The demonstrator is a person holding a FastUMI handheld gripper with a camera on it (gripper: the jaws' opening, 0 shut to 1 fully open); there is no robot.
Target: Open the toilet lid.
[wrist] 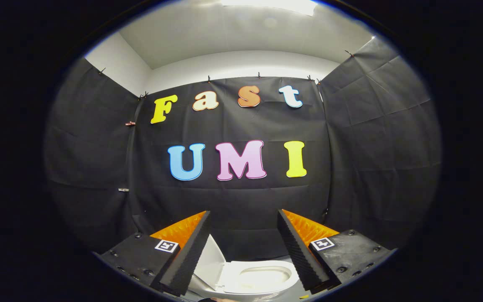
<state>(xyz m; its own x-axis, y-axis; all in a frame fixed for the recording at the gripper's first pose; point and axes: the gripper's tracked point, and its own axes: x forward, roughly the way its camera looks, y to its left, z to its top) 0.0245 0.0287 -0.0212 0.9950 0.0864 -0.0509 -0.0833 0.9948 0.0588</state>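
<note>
A white toilet (262, 279) sits low down, below and between my fingers. Its oval seat ring shows with the bowl open inside it. The white lid (212, 262) is raised and leans to the left of the seat, partly behind my left finger (191, 247). My gripper (243, 218) is held above the toilet with its fingers wide apart. Nothing is between the black ridged pads, and the right finger (298, 247) stands clear above the seat's right edge.
Black cloth walls close in behind the toilet and on both sides. A white wall strip and ceiling with a light run above the cloth. Small clips hold the cloth along its top edge.
</note>
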